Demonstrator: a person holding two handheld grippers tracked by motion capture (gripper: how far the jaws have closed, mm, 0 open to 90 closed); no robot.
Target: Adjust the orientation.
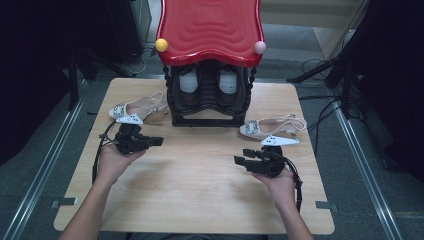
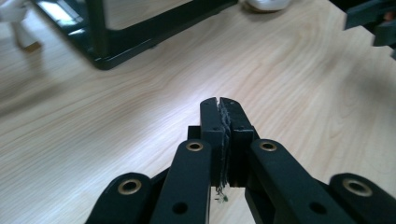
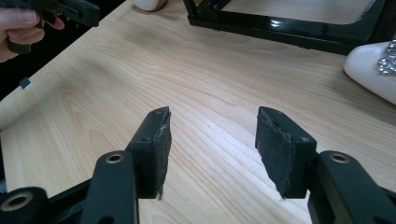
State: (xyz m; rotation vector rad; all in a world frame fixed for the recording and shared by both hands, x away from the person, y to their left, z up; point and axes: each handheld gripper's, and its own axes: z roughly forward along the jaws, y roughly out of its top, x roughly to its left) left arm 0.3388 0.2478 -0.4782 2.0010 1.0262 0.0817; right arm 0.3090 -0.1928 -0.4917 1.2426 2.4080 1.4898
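My left gripper is shut with nothing between its pads, low over the wooden table at the left. Just behind it lies a white slingback shoe with a jewelled buckle. At the right, my right gripper stands open and empty, its jaws pointing left across the table. The second white slingback shoe lies behind it, beside the rack. The left gripper in its hand appears far off in the right gripper view.
A black shoe rack with a red wavy top stands at the table's back middle, holding two dark shoes. A yellow ball and a pink ball mark its corners. Bare wood spans the table's front half.
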